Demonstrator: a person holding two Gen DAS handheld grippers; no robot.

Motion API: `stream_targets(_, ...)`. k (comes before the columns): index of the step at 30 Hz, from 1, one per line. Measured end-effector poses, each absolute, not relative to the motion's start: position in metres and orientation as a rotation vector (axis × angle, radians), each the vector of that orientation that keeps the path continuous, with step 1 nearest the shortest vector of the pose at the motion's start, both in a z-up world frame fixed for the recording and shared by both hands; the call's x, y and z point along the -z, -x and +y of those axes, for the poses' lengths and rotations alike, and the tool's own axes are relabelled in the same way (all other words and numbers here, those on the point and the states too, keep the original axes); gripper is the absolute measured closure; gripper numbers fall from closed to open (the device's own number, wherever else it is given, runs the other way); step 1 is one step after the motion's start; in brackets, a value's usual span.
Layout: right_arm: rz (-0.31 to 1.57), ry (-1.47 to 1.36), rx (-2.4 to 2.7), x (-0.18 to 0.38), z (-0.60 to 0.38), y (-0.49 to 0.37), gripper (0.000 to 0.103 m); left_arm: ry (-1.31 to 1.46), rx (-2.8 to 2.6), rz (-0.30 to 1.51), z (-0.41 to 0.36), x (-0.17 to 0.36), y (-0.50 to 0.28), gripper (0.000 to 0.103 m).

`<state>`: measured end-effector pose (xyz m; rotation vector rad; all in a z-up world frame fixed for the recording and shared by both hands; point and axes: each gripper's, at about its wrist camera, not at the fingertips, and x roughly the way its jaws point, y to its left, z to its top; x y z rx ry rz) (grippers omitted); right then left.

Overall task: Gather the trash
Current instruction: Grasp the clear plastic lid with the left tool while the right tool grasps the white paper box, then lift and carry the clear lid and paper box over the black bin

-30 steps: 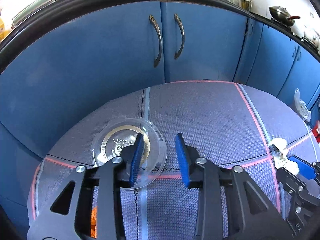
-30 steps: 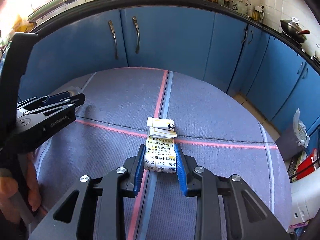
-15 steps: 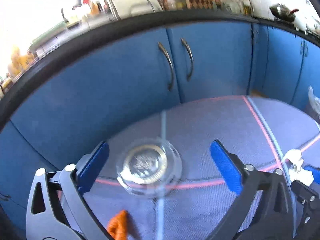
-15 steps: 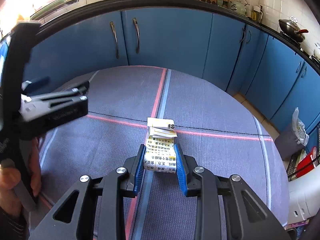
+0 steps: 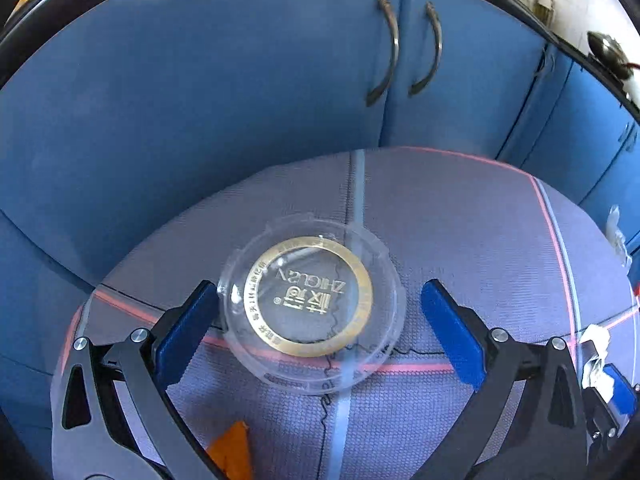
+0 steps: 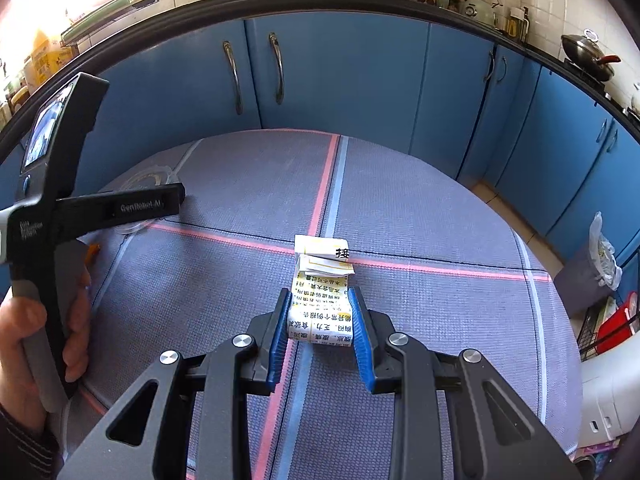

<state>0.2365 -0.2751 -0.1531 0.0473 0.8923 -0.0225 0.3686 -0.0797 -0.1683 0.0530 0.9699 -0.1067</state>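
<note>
Now, left wrist view, left tongs (image 5: 320, 292): just swung wide open, gripping nothing, pads to either side of the target.
Clear plastic lid (image 5: 312, 308): flat on the striped counter (image 5: 460, 220) between the open pads, not yet picked up; left pad right at the rim, contact impossible to tell.
Lid lettering: gold ring with small Chinese print; "ZHIGUAN" and two large Chinese characters in the centre, seen upside down.
Orange scrap (image 5: 234, 452): on the cloth just below the lid, also uncollected.
Right wrist view, right tongs (image 6: 319, 296): closed on a folded paper leaflet (image 6: 320, 312), far end of it resting on the counter (image 6: 400, 200) where the pink and blue stripes cross.
Leaflet print: dense black Chinese text on white and yellow; a bold 接 on the top flap, the rest too small to read.
Tool marking: "GenRobot AI" along one finger of the left tongs, held by a hand (image 6: 40, 332) at the frame's left edge.
Progress: early, by appearances; one piece gripped but not carried off, lid and scrap left to gather.
</note>
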Motion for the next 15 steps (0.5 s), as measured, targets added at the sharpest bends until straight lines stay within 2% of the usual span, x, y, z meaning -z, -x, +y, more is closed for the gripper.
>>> stream_targets(6,0.901,-0.057,0.017,0.157,-0.275,-0.245,0.075,-0.068,0.138,0.966,-0.086,0.169,-0.368,0.004)
stream_targets(10,0.908,-0.054,0.027,0.16,-0.275,-0.248,0.075,-0.084,0.164,0.941,-0.095,0.169,-0.361,0.015)
stream_targets(15,0.895,-0.059,0.051,0.156,-0.28,-0.239,0.075,-0.091,0.185,0.94,-0.098,0.168,-0.36,0.015)
